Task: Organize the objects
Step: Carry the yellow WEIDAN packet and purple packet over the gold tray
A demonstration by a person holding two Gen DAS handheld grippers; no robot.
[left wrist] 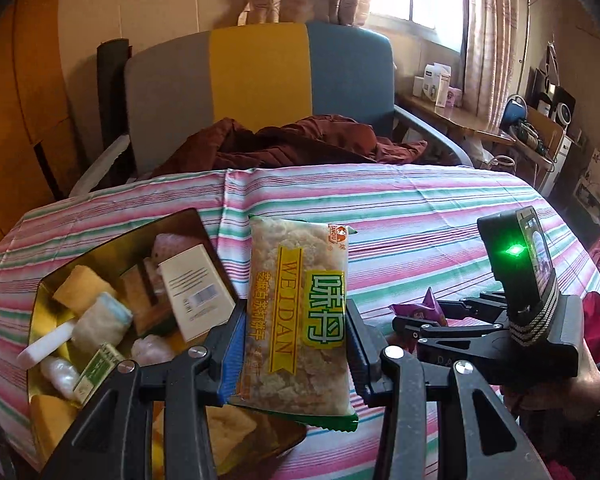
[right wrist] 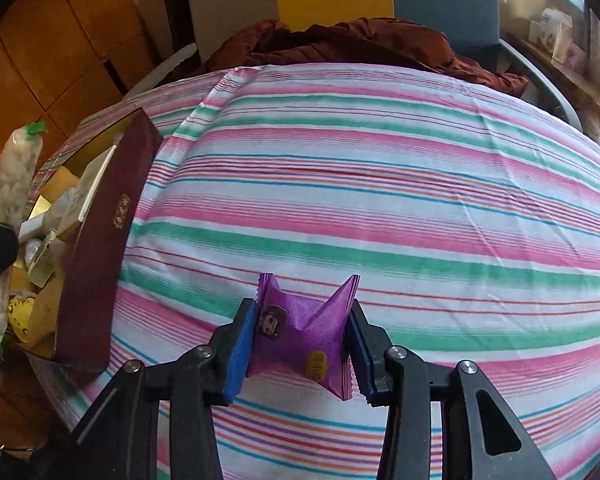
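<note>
- Holding one snack in each tool, the person is judged to be mid-way through loading loose items into the box; each remaining move is a carry and a release.
- Left wrist view: the left gripper [left wrist: 296, 344] has its fingers closed on the sides of a biscuit packet [left wrist: 298, 312], a long clear plastic pouch with green sealed ends, a yellow label and crumbly pale pieces inside.
- The packet hangs above the near right edge of the box [left wrist: 52, 280], a gold-lined tray at the left of the striped cloth [left wrist: 420, 208].
- The box already holds a white carton [left wrist: 196, 288], pale foam-like blocks and small wrapped pieces.
- Next move, as a judgement: shift left over a free gap, lower, then open; the thin film may snag on the carton.
- Right wrist view: the right gripper [right wrist: 304, 340] clamps a purple candy wrapper [right wrist: 304, 332], glossy crinkled foil with serrated pinched ends, held just above the cloth.
- The box's dark maroon wall [right wrist: 108, 248] stands well to the left; the candy needs a leftward carry over that wall before release.
- The cloth is smooth cotton, striped pink, green and white.
</note>
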